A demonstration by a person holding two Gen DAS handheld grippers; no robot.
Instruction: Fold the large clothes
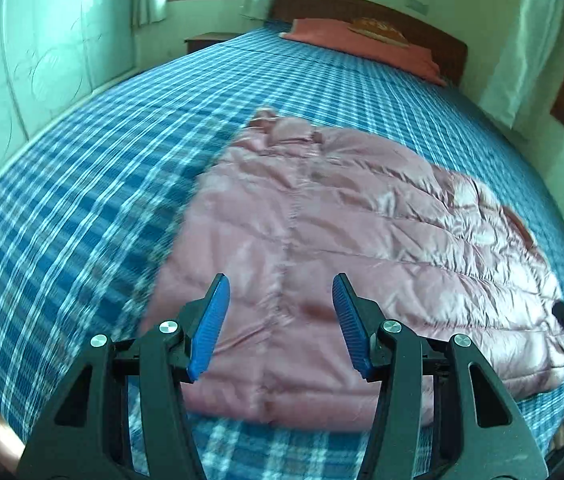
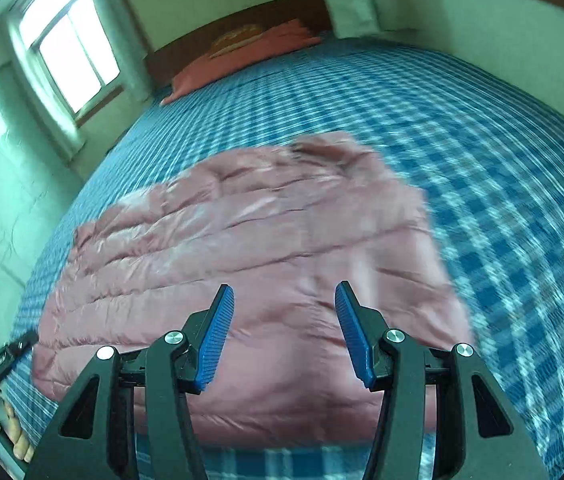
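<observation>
the pink puffer jacket [image 1: 342, 248] lies flat on the blue plaid bed [image 1: 81, 200], near the bed's close edge. it looks already narrowed, the sleeves apparently tucked in, so it forms a long rectangle. its long axis runs from near to far: the hem sits at the near edge of the bed under both tools, and the collar [image 1: 282, 128] points away toward the headboard [image 1: 362, 8] and the red pillow [image 1: 362, 40]. a centre seam or zip line runs up the middle along that same axis.

the left gripper [image 1: 279, 320] hovers above the hem on the jacket's left half, its blue fingers [image 1: 211, 328] spread apart and holding nothing. the right gripper [image 2: 285, 330] hovers above the hem's right half, likewise spread and empty.

judging by this layout, the step in hand is probably to take the hem and carry it toward the collar. to do it well, each tool should bite the hem near its own corner, catching all the padded layers rather than only the slick top skin, which may slip. both should lift together and level, travel along the seam line, and lay the hem square to the collar so the fold does not skew.

both views are motion-blurred, so fine detail at the hem is hard to read.
</observation>
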